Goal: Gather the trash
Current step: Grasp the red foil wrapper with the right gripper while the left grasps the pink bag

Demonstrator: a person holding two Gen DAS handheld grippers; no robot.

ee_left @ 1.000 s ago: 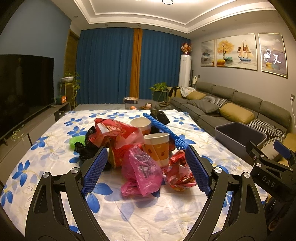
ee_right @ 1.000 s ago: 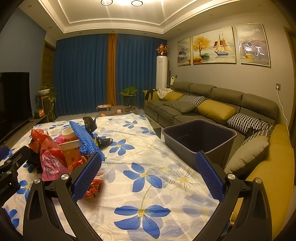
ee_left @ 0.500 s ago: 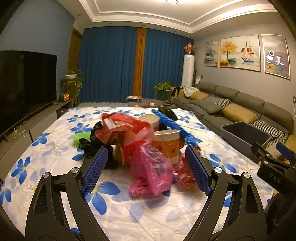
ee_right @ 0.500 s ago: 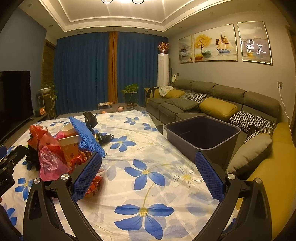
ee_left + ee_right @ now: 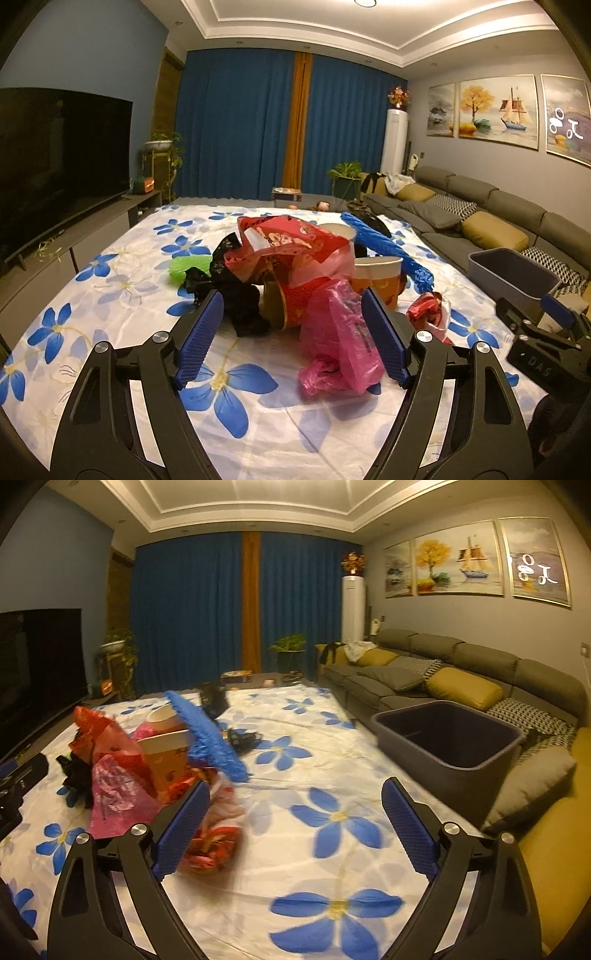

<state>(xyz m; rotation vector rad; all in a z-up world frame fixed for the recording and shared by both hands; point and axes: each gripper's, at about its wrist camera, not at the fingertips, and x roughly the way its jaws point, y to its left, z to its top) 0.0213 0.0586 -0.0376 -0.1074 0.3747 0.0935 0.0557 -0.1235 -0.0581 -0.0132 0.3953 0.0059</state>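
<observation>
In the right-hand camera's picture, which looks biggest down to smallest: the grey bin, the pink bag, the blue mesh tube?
1. grey bin
2. pink bag and blue mesh tube: look about alike, so unranked; nearness to the camera skews it.

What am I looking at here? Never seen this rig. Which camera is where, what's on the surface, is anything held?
No robot arm: a person holds a two-finger gripper in each hand, and a fisheye camera on each one looks forward along its blue-padded fingers. One picture comes from the left gripper, the other from the right gripper.

The surface is a floral sheet. On it lies a trash heap: a pink plastic bag, a red plastic bag, paper cups, black plastic, a green foam net and a blue foam net. A grey bin stands by the sofa.

Nothing is held. Both grippers are open, though their jaws have just narrowed a little. The pink bag sits between the left fingers without being pinched.
</observation>
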